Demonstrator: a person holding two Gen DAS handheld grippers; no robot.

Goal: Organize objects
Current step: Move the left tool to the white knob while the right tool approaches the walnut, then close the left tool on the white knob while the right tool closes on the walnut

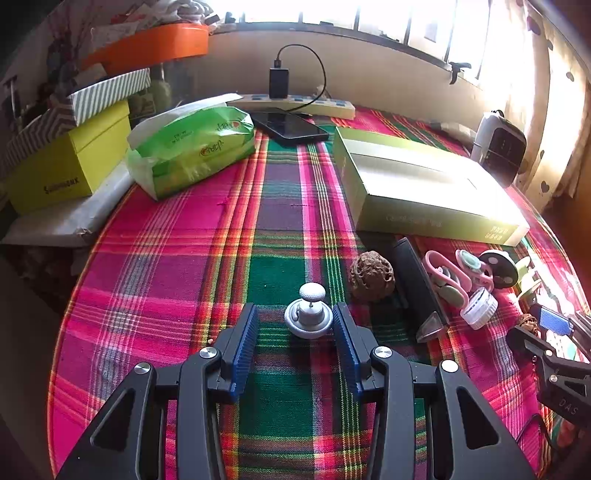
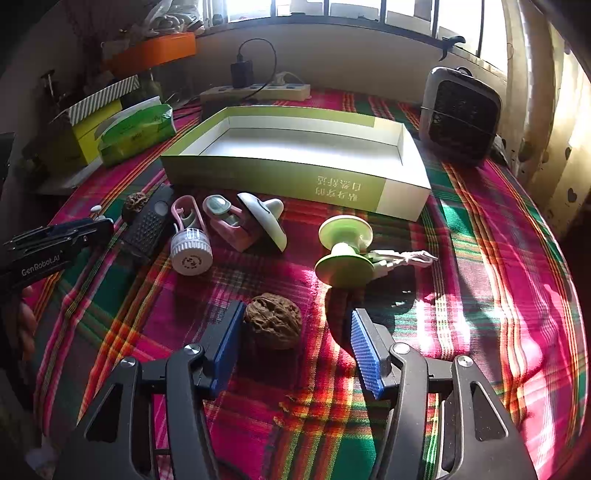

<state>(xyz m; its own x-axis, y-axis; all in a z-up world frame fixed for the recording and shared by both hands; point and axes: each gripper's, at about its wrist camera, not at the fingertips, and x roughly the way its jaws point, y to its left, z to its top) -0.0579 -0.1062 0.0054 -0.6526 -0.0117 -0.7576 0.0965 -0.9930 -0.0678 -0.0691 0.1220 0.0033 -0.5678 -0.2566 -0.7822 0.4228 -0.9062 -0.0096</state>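
Right wrist view: right tool [image 2: 297,345] is part open around the walnut [image 2: 273,320] near the bench's front edge, left pad touching, right pad clear. I'd centre it first, then lift toward the open box [image 2: 280,177].

A home, prob. a bedroom or living rm: plaid cloth [image 1: 207,258] in pink, green and red spread over the whole work surface, barred window [image 2: 332,7] w/ bright daylight across the top, heart-print curtain [image 1: 554,147] down the right edge. Household clutter at upper left: stacked shoeboxes [image 1: 66,162], orange box [image 1: 155,44], green tissue pack [image 1: 192,144]; by the back wall a power strip [image 1: 303,103] w/ black charger [image 1: 279,81] plugged in and a phone [image 1: 291,127] beside it. Small desk heater [image 2: 461,114] at upper right, open green cardboard box [image 2: 280,177] mid-frame.
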